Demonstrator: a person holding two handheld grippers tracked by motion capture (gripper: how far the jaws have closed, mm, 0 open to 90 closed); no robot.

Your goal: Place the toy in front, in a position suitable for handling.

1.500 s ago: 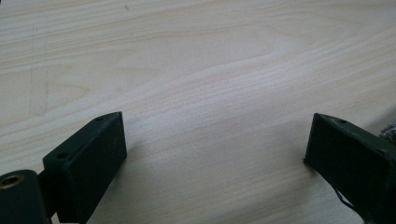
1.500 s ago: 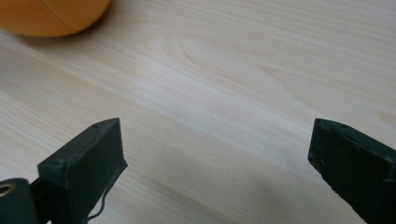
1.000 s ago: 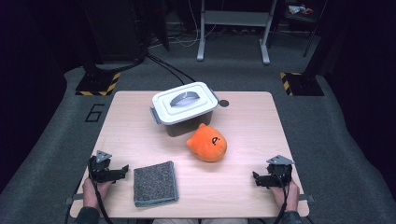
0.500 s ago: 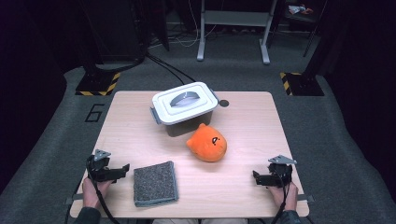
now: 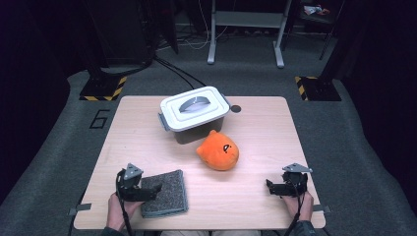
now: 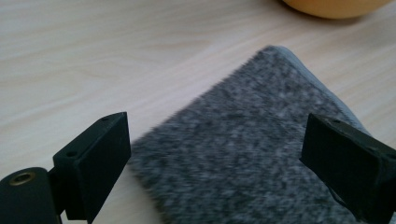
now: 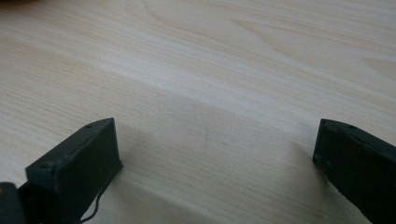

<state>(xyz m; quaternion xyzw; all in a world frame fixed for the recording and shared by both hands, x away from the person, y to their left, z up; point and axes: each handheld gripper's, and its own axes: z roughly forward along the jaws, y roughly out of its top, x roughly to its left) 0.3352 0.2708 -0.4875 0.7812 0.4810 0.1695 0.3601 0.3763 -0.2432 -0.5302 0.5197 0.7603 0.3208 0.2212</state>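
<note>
We hold the left gripper point(image 5: 156, 188) wide open over the grey cloth point(image 5: 164, 193) at the near left of the table point(image 5: 265, 132). Our right gripper point(image 5: 270, 185) rests open above bare wood.

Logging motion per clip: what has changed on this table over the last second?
Almost nothing. The left gripper has crept slightly toward the grey cloth, jaws open over its edge. The right gripper stays open above bare table. The cloth, orange plush and lidded white box have not moved; nothing was grasped.
</note>
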